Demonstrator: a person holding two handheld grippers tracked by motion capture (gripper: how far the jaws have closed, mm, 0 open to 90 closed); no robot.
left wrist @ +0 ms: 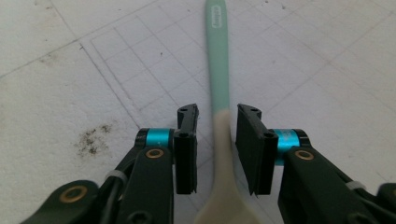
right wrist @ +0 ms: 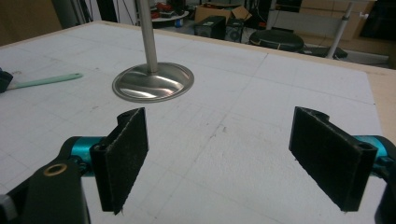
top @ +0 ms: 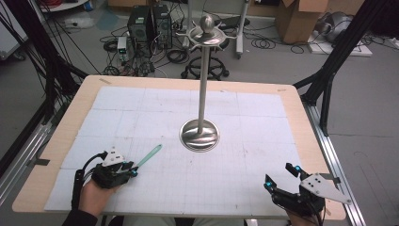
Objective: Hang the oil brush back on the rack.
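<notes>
While your left gripper (top: 133, 170) is sitting low at the near left of the table (top: 56, 141), its fingers (left wrist: 187, 144) are standing either side of the spoon (left wrist: 219, 93), narrow gap, pads not pressing on it as far as the left gripper view is showing. No grip on it in that view. The spoon is lying flat on the white gridded sheet (top: 263, 122), cream bowl end running between your fingers toward the camera, mint-green handle pointing away. There is a small raised oval mark with lettering near the handle tip; too small and blurred to read. In the high view the handle is angling up and right from the left gripper, toward the stand (top: 203, 84) but well apart from it.

Your right gripper (top: 281, 175) is resting at the near right corner of the table, fingers (right wrist: 122, 154) standing wide apart with nothing between them, just bare sheet. It is looking across at the stand's round steel base (right wrist: 153, 83), with the green handle lying off to its left.

The stand is upright mid-table: shiny dished base, thin pole, ball knob and hook arms on top. A dark smudge (left wrist: 93, 137) is marking the sheet just left of your left fingers.
</notes>
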